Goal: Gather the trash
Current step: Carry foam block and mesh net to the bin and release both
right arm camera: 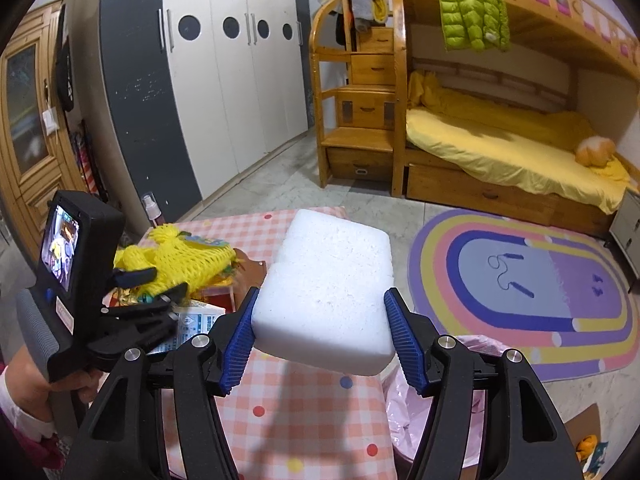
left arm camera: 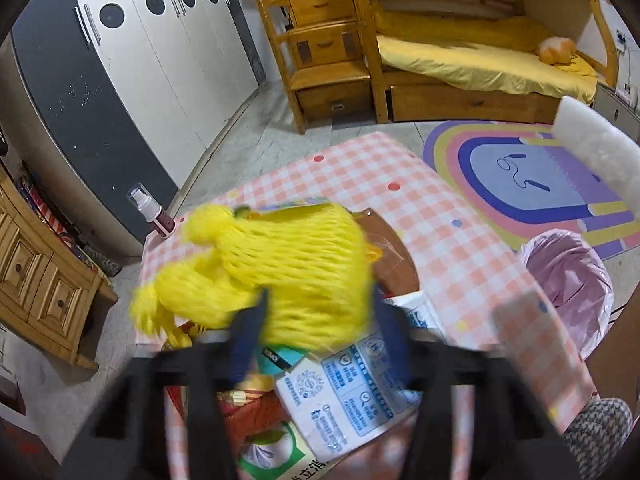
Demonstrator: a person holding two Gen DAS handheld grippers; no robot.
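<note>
underneath, a pink-checked tablecloth [right arm camera: 280, 396] covers the table in a bedroom with a wooden bunk bed [right arm camera: 500, 148], white wardrobe [right arm camera: 224, 92] and rainbow rug [right arm camera: 532, 280]. the right gripper [right arm camera: 320, 332] is clamped on a white foam block [right arm camera: 328, 288], rough-grained and rounded at the corners, held above the table's right edge. the left gripper [left arm camera: 316, 320], blurred, pinches a yellow foam net [left arm camera: 280, 272] over a heap of wrappers [left arm camera: 344, 392]. a pink-lined trash bin [left arm camera: 568, 276] stands on the floor just beside the table, toward the rug. a spray bottle [left arm camera: 150, 210] stands at the far left corner.
</note>
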